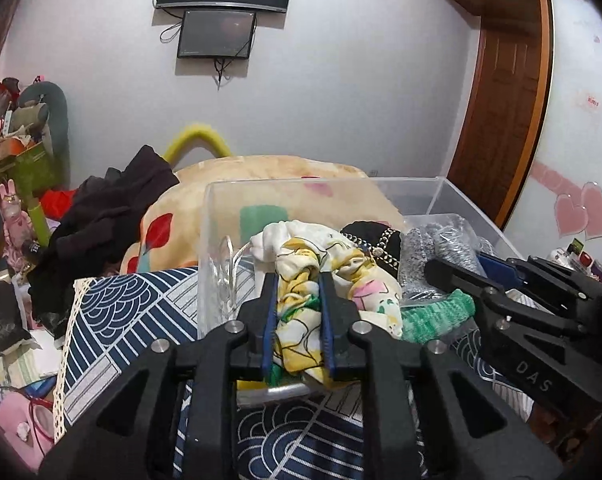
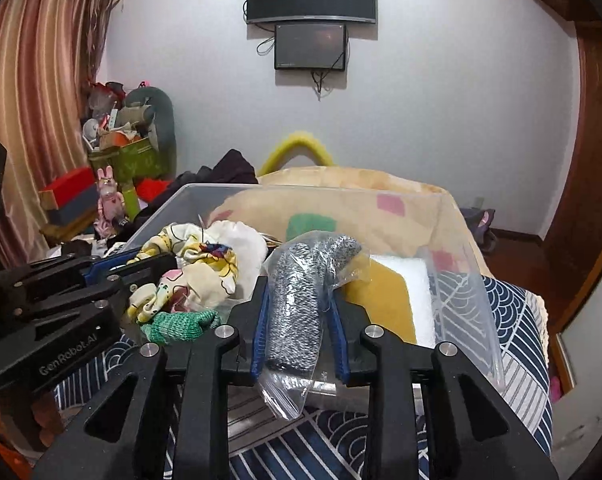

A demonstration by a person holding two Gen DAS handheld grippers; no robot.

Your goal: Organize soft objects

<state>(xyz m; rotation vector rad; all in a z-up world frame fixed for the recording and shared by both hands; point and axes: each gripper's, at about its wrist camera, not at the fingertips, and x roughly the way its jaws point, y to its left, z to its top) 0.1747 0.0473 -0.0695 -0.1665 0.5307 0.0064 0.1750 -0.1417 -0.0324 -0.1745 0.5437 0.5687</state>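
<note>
My left gripper is shut on a white and yellow floral cloth and holds it over the near edge of a clear plastic bin. My right gripper is shut on a grey knit item in a clear plastic bag over the same bin. A green knit piece lies under the floral cloth; it also shows in the right wrist view. A black item with a chain sits in the bin. The floral cloth shows left of my right gripper.
The bin stands on a navy and white patterned cloth. A yellow pad and a white foam piece lie in the bin. Behind are a beige blanket, dark clothes and a cluttered corner.
</note>
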